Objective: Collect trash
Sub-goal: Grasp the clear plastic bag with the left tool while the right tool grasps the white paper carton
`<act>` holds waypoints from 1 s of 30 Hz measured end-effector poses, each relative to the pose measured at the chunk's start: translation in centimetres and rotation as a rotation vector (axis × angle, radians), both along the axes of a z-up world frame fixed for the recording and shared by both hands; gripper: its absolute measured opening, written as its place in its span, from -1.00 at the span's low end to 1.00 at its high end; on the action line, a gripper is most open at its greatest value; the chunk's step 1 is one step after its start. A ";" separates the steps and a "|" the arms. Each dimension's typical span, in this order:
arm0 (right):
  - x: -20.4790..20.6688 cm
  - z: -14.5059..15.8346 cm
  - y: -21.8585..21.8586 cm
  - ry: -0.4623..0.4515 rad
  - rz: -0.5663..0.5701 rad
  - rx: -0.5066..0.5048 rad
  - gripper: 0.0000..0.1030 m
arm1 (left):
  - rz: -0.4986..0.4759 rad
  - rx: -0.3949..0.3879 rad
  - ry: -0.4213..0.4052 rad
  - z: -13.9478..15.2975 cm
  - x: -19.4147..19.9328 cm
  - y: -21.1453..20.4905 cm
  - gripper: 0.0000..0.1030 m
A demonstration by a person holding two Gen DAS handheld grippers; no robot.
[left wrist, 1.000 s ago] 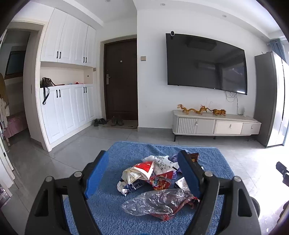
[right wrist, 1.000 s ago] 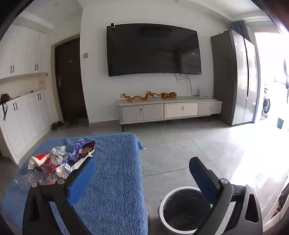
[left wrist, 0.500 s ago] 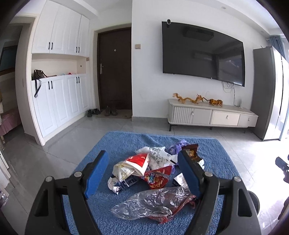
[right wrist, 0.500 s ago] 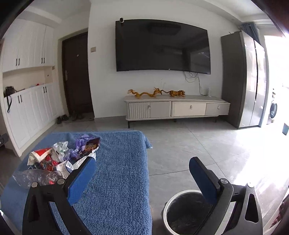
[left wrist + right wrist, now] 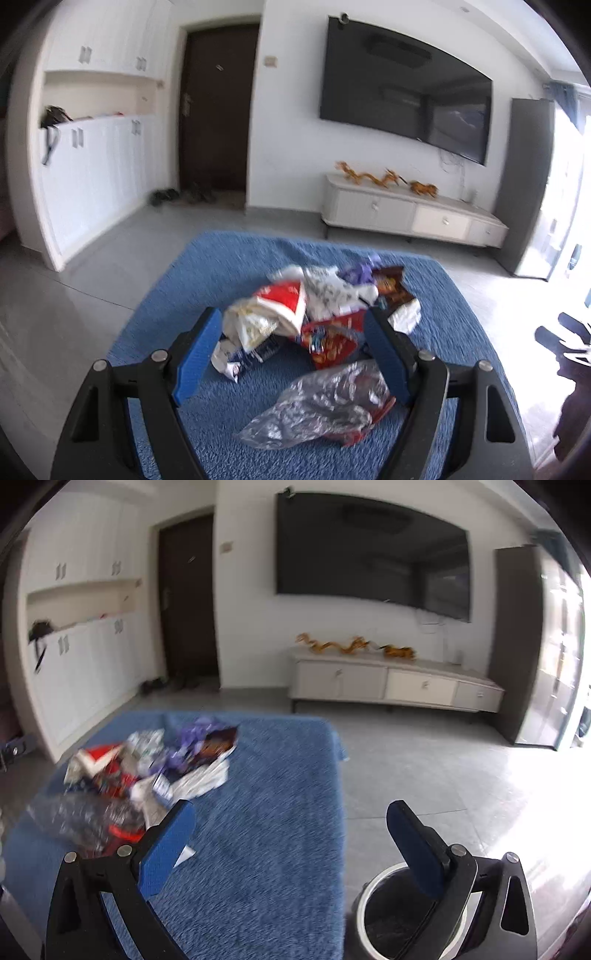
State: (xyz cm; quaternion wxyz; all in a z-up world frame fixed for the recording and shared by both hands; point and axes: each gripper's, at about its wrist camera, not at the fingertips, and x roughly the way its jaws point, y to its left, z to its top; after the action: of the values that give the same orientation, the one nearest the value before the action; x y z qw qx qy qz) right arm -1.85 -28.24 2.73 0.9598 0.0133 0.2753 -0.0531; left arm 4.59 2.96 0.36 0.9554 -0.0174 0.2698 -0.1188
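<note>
Left gripper (image 5: pixel 293 354) released, jaws spread wide, empty. Trash pile (image 5: pixel 325 310) of crumpled wrappers on blue-covered surface (image 5: pixel 229 266), lying between and just beyond jaws. Clear plastic bag (image 5: pixel 321 402) nearest, between jaws; red-and-white wrapper (image 5: pixel 284 299) beyond it.

Right gripper (image 5: pixel 291 843) released, jaws wide apart, empty. Trash pile (image 5: pixel 144 771) off beyond left jaw. White-rimmed bin (image 5: pixel 397 919) on floor beneath right jaw, beside surface edge. Both views blurred.
</note>
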 end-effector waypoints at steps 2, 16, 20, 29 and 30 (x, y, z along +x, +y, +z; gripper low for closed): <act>0.8 -0.8 1.0 0.028 0.048 -0.002 1.00 | -0.062 -0.006 0.045 -1.0 0.4 0.5 0.52; 6.8 -7.5 8.0 0.248 0.377 0.039 0.69 | -0.273 -0.080 0.357 -9.9 2.9 -2.1 0.47; 7.9 -8.5 8.8 0.284 0.423 0.053 0.55 | -0.293 -0.092 0.403 -11.1 2.8 -2.0 -0.10; 8.1 -9.9 8.7 0.322 0.458 0.114 0.06 | -0.308 -0.123 0.389 -9.9 -0.1 -1.2 -0.85; 7.8 -9.8 8.5 0.317 0.455 0.122 0.04 | -0.303 -0.129 0.380 -9.3 -0.5 -0.8 -0.86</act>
State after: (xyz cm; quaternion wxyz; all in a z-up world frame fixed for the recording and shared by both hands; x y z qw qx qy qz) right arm 5.94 -19.74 -7.05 0.8894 0.0003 0.4208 0.1788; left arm 4.07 2.12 -8.98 0.8556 -0.0597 0.4361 -0.2723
